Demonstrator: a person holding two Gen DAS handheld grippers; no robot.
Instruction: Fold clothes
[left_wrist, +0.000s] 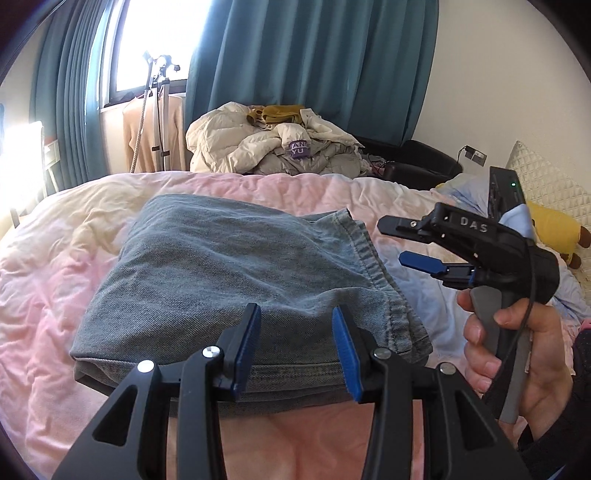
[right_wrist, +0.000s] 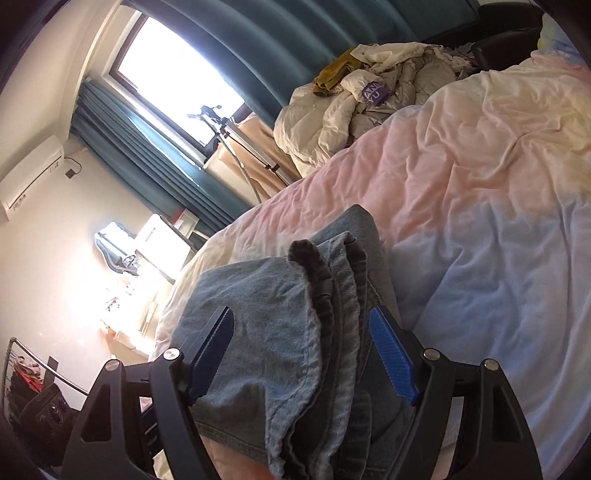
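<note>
While folded denim jeans (left_wrist: 236, 280) lie rectangular on the rumpled pink duvet (left_wrist: 48, 280), the left gripper (left_wrist: 295, 347) gapes empty at six o'clock, and the right gripper (left_wrist: 413, 243) hovers parted at three. Right view: its wide fingers (right_wrist: 393, 356) straddle the stacked hems (right_wrist: 325, 295); bare bedding spreads toward two o'clock.

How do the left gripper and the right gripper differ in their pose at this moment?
The left gripper stands level, its fingers side by side over the near edge of the folded jeans. The right gripper is turned sideways, one finger above the other, at the jeans' right, hemmed end. Both are open, with blue pads.
</note>
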